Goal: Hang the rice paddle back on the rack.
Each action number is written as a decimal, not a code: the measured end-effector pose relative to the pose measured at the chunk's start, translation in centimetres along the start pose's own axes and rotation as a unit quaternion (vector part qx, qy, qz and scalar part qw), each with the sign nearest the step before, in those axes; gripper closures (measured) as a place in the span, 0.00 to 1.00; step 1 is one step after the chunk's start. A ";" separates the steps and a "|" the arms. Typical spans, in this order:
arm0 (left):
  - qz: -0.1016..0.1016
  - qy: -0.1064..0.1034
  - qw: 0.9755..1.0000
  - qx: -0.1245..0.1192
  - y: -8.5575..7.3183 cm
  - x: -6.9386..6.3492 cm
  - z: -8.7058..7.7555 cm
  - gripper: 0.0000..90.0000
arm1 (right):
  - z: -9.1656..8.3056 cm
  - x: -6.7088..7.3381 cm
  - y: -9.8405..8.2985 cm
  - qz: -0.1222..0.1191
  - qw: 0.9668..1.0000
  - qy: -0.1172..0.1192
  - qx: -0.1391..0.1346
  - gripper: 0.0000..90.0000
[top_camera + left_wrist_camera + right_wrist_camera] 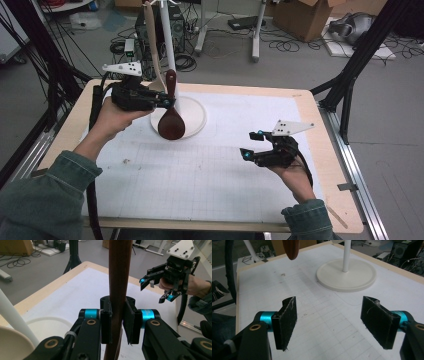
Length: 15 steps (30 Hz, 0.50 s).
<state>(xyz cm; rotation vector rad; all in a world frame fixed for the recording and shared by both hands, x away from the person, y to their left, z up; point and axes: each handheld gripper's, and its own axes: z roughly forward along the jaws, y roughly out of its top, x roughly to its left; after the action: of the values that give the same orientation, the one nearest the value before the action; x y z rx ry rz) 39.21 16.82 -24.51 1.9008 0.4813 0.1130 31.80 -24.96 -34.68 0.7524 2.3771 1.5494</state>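
Observation:
My left gripper (170, 102) is shut on the handle of a dark brown wooden spoon (171, 123), which hangs upright with its bowl down, just above the front rim of a white round stand base (195, 116). In the left gripper view the pads clamp the handle (120, 270) from both sides. A pale wooden spoon (153, 50) hangs beside the stand's white pole (167, 40). My right gripper (252, 145) hovers open over the mat at the right, with nothing between its pads (287, 322). The right gripper view shows the base (347, 275) and the spoon's bowl (290, 248) ahead.
A white gridded mat (200, 170) covers the wooden table (325, 150). Black frame posts (360, 55) stand at both sides. On the floor beyond are cables, a cardboard box (305, 17) and a computer case.

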 end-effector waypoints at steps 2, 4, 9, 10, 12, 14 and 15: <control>0.001 0.001 1.000 0.001 0.3 0.1 -0.1 0.86 | -0.1 0.0 0.0 -0.002 1.000 0.000 0.000 0.32; 0.001 0.004 1.000 0.002 0.7 0.3 -0.2 0.86 | -0.2 -0.1 -0.1 0.000 1.000 -0.001 0.000 0.32; 0.004 0.010 1.000 0.001 1.8 0.7 -0.5 0.86 | -0.4 -0.1 -0.2 0.002 1.000 -0.002 0.000 0.32; 0.004 0.009 1.000 0.000 2.0 0.7 -0.5 0.86 | -0.4 -0.1 -0.2 -0.001 1.000 -0.003 -0.002 0.31; 0.006 0.010 1.000 -0.001 2.4 0.9 -0.7 0.86 | -0.4 -0.1 -0.3 0.000 1.000 -0.002 0.000 0.31; 0.006 0.012 1.000 -0.004 2.8 1.0 -0.8 0.86 | -0.5 -0.1 -0.3 0.001 1.000 -0.003 0.001 0.31; 0.007 0.011 1.000 -0.004 3.0 1.0 -0.8 0.86 | -0.5 -0.1 -0.3 0.003 1.000 -0.002 0.001 0.31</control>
<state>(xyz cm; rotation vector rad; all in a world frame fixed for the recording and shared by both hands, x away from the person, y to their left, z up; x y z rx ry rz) 40.74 17.03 -21.59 1.8971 0.4826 0.1440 31.55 -25.55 -34.77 0.7622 2.3754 1.5461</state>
